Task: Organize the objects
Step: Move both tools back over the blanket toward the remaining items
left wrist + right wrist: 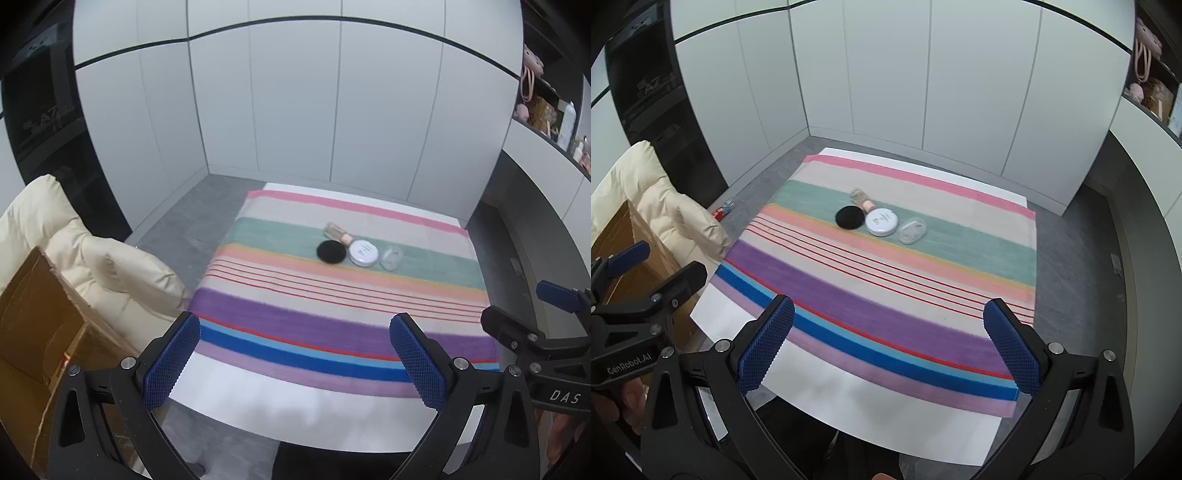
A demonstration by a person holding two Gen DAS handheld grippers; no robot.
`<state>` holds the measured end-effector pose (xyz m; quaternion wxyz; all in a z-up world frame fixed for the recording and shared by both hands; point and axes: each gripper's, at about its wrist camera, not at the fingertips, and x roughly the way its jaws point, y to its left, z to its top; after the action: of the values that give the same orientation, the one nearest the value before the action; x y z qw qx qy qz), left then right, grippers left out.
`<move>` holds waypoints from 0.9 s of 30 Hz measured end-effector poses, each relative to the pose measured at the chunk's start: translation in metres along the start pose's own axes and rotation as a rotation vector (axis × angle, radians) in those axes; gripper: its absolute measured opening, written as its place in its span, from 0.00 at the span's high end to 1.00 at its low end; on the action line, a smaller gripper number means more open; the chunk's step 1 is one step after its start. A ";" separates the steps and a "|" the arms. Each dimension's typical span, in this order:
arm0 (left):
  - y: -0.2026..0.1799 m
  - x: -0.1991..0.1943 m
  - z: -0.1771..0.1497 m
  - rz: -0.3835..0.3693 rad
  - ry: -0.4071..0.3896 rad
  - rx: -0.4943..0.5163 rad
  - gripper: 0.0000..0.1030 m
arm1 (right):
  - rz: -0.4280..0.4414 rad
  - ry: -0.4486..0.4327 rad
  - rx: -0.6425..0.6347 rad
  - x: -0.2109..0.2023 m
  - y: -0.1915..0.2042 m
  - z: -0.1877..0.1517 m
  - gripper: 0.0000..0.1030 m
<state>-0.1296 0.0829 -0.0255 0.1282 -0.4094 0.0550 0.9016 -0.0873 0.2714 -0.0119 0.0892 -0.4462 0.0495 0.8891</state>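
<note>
— Where does the left wrist view look from?
— From above the near edge of the striped cloth, facing forward and down between its own blue fingers; the white cupboards close the far side; the right gripper juts in at its right edge.
— And the right wrist view?
— Much the same height and heading, set a little further right; the left gripper shows at its left edge.
— What do they share?
— The cloth, the small cluster around the white tin, well ahead of both, and the cream cushion.
</note>
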 end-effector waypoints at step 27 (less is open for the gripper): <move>-0.035 0.175 0.016 -0.048 0.157 0.062 0.01 | -0.044 0.190 0.077 0.160 -0.068 -0.005 0.00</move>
<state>-0.2425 0.1524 -0.1467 0.1574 -0.4760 0.0831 0.8612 -0.1635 0.3557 -0.1438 0.1209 -0.5256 0.0821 0.8381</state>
